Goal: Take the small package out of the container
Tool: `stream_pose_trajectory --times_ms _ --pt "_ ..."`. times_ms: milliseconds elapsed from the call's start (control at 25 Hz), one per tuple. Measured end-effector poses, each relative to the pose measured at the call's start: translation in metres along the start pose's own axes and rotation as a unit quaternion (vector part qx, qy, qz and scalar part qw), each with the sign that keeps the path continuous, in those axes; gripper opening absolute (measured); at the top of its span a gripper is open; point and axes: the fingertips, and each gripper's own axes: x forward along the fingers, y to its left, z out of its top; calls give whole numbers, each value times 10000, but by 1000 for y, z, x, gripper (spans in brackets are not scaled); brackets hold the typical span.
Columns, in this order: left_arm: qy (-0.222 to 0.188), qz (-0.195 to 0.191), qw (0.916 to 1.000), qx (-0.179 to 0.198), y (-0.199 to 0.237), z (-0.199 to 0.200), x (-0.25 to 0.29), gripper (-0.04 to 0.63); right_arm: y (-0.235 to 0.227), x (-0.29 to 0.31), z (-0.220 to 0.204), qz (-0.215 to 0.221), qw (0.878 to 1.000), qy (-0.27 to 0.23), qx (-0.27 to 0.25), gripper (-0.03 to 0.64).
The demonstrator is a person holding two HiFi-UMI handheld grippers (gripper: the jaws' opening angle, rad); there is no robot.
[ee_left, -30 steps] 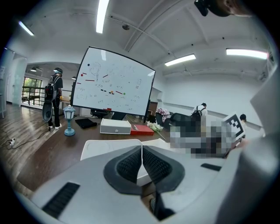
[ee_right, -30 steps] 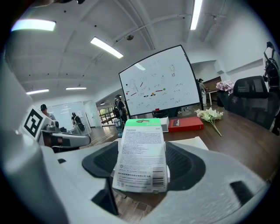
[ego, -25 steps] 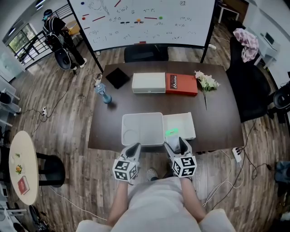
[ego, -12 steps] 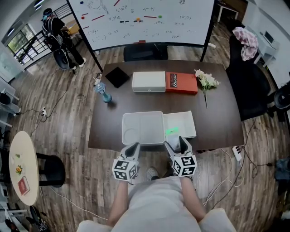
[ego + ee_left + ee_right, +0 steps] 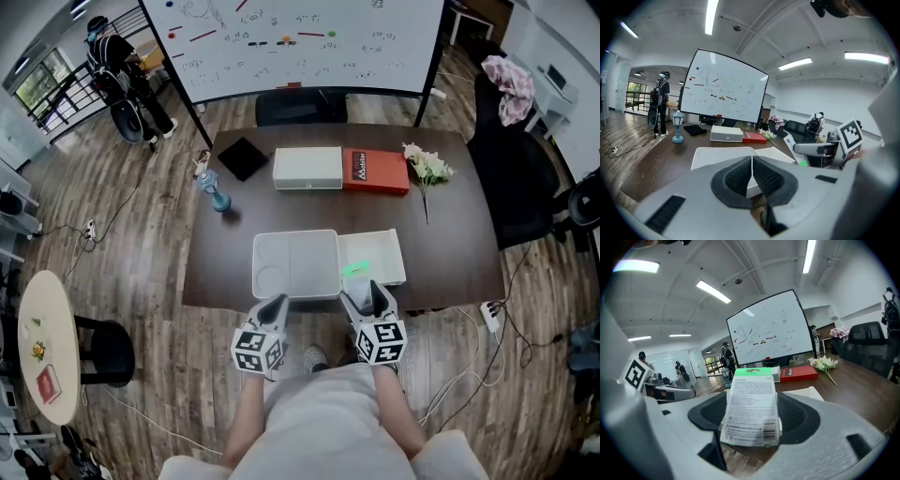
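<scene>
Room: open office, wood floor, whiteboard (image 5: pixel 291 42) across top of head view; dark worktop (image 5: pixel 225 272) mid-frame.
Container: white container (image 5: pixel 295 262), lower ctr of head view at worktop's near edge; looks empty. Its lid (image 5: pixel 380 251) lies flat, touching container's right side.
Package: small package (image 5: pixel 752 411) is out of the container, held up at ctr of right gripper view. In head view its green top shows just right of container's near corner, approx over lid's near edge; angle is too steep to be sure.
Right gripper: right gripper (image 5: pixel 366 292) closed on the small package, printed back w/ barcode facing the cam. Pads seem to bear on its two side edges, lower half.
Left gripper: left gripper (image 5: pixel 751 174) has its jaws fully together w/ nothing btwn them; sits at worktop's near edge, lower left of container.
Handling: prob. very light. Flat, thin carded pack w/ some flex; glossy face, so likely slick. Doesn't look fragile.
Where to hold: low-mid body, below the green header w/ hang hole, since the header prob. bends. An edge-on pinch may bow it or let it pivot; a pinch across the flat faces would be surer.
Task stage: removal looks done, bar setting it down.
Other: white box (image 5: pixel 307 171), red box (image 5: pixel 375 173), flowers (image 5: pixel 427 169) at far side of worktop, well apart from container.
</scene>
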Motion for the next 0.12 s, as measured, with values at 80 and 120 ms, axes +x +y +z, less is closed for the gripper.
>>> stream_pose_trajectory --times_ms 80,120 --pt "2 -4 10000 3 0 -1 2 8 -1 0 0 0 10000 -14 -2 341" --pt "2 -5 10000 3 -1 -1 2 8 -2 0 1 0 10000 -21 -3 341"
